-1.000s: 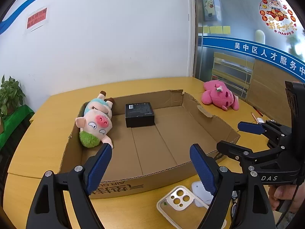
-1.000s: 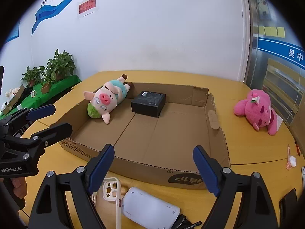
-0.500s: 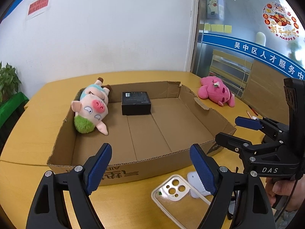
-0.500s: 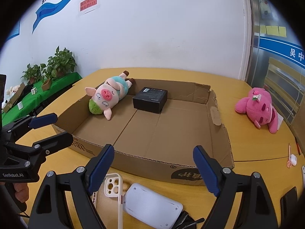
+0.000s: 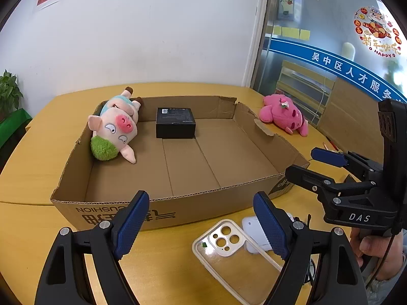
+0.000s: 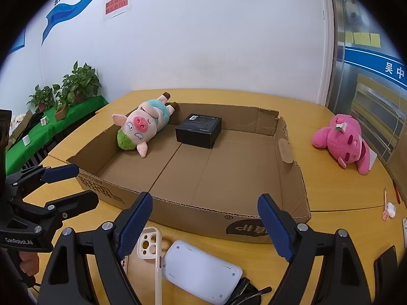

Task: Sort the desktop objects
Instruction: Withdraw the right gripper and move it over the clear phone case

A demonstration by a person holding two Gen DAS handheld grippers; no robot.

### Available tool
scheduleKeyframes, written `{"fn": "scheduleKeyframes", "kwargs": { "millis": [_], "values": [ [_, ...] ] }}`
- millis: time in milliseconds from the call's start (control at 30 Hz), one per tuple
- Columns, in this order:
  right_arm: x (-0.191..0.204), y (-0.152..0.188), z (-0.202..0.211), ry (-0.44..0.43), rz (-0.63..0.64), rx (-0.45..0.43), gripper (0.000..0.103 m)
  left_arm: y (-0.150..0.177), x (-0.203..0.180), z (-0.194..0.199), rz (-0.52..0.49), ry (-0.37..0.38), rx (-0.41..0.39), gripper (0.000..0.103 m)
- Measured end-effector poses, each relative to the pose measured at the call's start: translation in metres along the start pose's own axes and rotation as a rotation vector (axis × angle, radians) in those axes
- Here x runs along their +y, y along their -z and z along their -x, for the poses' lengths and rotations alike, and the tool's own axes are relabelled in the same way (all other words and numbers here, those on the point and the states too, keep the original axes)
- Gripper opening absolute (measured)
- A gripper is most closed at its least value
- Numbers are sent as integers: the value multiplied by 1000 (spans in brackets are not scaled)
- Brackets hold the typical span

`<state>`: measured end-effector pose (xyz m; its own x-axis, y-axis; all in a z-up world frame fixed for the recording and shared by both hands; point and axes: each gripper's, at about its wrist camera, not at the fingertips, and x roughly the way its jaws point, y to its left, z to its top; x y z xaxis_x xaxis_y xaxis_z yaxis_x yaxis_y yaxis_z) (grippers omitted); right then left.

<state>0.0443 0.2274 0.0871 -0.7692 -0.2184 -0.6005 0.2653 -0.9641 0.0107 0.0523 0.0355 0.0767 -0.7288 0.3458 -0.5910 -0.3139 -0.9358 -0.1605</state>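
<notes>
A shallow cardboard box (image 5: 162,213) (image 6: 229,218) lies on the wooden table. Inside it lie a pig plush with green hair (image 5: 114,129) (image 6: 140,127) and a black box (image 5: 175,122) (image 6: 199,129). A pink plush (image 5: 283,114) (image 6: 343,139) lies on the table right of the box. A clear phone case (image 5: 229,251) (image 6: 152,251) and a white device (image 5: 251,233) (image 6: 201,270) lie in front of the box. My left gripper (image 5: 201,226) (image 6: 68,185) is open and empty above the phone case. My right gripper (image 6: 206,226) (image 5: 313,165) is open and empty above the white device.
Potted plants (image 6: 76,81) stand on a green-covered table (image 6: 53,122) at the left. A white earbud and pens (image 6: 389,208) lie at the table's right edge. A black object (image 6: 384,264) lies at the near right. A glass wall stands at the right.
Both grippers have pulled back a little from the box and stayed open. The box and its contents now sit farther off in both views.
</notes>
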Motion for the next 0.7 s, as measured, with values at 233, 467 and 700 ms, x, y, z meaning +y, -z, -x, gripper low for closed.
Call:
{"fn": "scheduleKeyframes", "kwargs": {
  "millis": [233,467,700],
  "values": [
    [4,-1,2,1,27,-5,85,1,0,3,-4,-28,-33,87],
    [8,1,-2,-16,25,1,85,1,4,5,-11,-50,-51,87],
    [7,3,2,-5,39,2,85,0,2,4,4,-45,-71,87]
  ]
}}
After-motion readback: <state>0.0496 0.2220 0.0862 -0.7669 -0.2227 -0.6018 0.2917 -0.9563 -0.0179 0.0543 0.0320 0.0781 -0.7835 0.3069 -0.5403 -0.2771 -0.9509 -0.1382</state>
